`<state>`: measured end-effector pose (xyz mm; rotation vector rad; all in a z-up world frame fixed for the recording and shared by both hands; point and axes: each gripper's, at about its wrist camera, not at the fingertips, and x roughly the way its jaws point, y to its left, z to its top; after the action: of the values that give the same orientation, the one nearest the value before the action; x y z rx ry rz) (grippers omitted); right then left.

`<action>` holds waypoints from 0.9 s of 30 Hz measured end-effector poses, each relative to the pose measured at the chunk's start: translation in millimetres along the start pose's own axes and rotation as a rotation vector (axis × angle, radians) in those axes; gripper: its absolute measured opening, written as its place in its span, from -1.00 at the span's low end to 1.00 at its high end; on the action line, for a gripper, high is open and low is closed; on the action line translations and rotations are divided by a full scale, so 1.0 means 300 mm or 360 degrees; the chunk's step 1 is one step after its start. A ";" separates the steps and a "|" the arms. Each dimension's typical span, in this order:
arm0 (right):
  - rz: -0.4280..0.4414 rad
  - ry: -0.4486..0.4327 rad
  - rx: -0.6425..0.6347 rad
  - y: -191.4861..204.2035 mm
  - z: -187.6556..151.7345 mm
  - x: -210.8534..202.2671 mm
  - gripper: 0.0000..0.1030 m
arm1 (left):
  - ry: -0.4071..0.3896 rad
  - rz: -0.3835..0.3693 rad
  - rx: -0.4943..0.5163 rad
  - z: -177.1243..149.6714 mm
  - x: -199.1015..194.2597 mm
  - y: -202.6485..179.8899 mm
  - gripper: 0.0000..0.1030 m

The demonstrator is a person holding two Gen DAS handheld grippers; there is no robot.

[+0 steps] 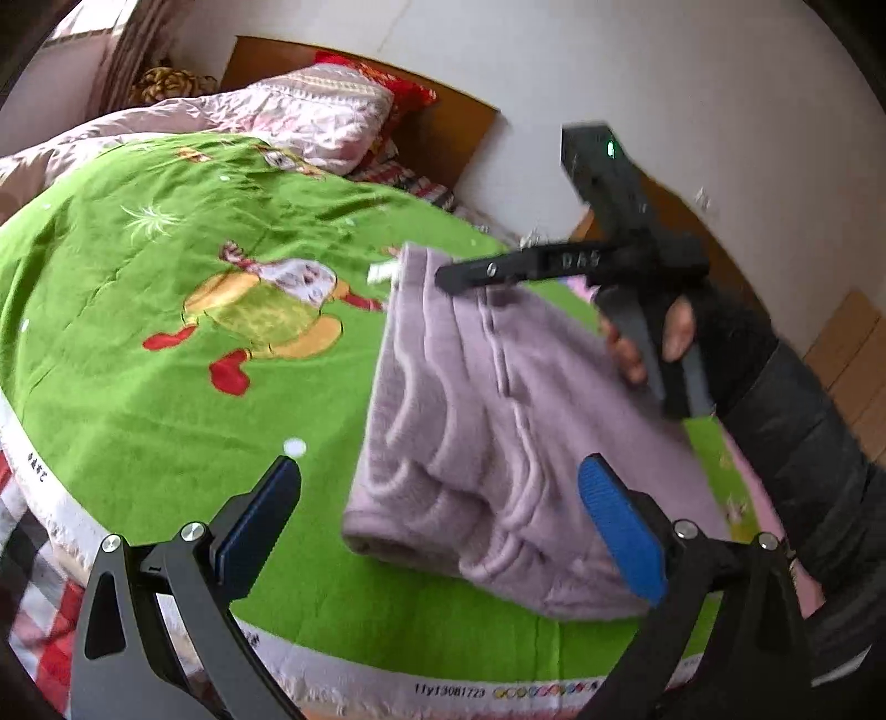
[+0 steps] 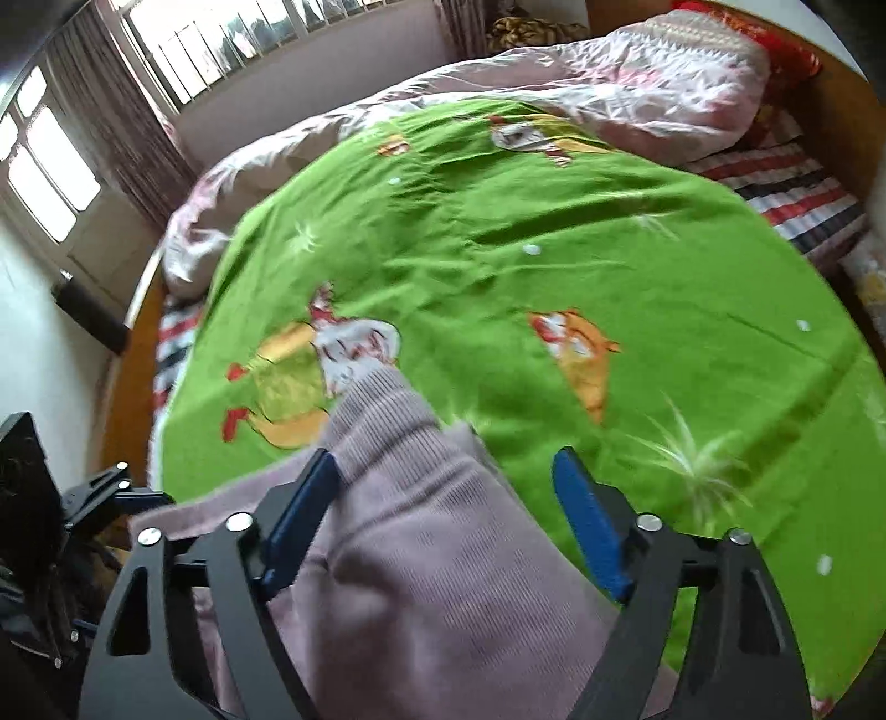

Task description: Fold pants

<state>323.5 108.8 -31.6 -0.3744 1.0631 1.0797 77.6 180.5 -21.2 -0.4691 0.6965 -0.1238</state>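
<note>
The lilac fleece pants (image 1: 487, 443) lie folded into a thick bundle on the green cartoon bedcover (image 1: 166, 387). My left gripper (image 1: 443, 476) stands open just above the near end of the bundle. Its right pad is over the fabric and its left pad over bare cover. A hand (image 1: 675, 327) in a black sleeve holds the right gripper over the bundle's far end. In the right wrist view, my right gripper (image 2: 446, 462) is open astride the pants (image 2: 421, 554). The ribbed cuff (image 2: 382, 410) pokes out past its fingertips, and the right pad stands apart from the cloth.
A pink quilt (image 1: 310, 111) and red pillow are heaped at the wooden headboard (image 1: 443, 127). A striped sheet (image 2: 786, 194) shows beyond the bedcover (image 2: 609, 249). Windows with curtains (image 2: 221, 33) line the far wall. The cover's white printed border (image 1: 443, 681) marks the near bed edge.
</note>
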 end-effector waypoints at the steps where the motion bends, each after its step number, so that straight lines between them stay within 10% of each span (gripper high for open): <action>1: 0.0014 0.0009 -0.0007 0.000 0.002 0.005 0.42 | 0.0001 -0.0011 -0.0014 0.004 -0.002 0.003 0.93; 11: 0.0174 0.0040 -0.0061 -0.004 0.013 0.045 0.14 | 0.0124 -0.0176 -0.0197 0.027 0.088 0.039 0.34; 17: -0.0037 -0.0196 -0.0205 0.077 -0.029 -0.086 -0.29 | 0.0009 -0.0087 -0.0054 0.027 0.012 -0.021 -0.32; 21: -0.0071 -0.0323 -0.0205 0.112 -0.018 -0.194 -0.32 | -0.0027 -0.0122 -0.0034 0.046 -0.022 -0.030 -0.38; 27: -0.0081 -0.0109 -0.0094 0.037 0.014 0.047 -0.20 | 0.0019 -0.0194 -0.0191 0.009 0.039 0.091 -0.29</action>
<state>317.0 124.5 -39.0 -0.4073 0.9580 1.0728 87.0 202.7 -38.6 -0.6264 0.6896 -0.2001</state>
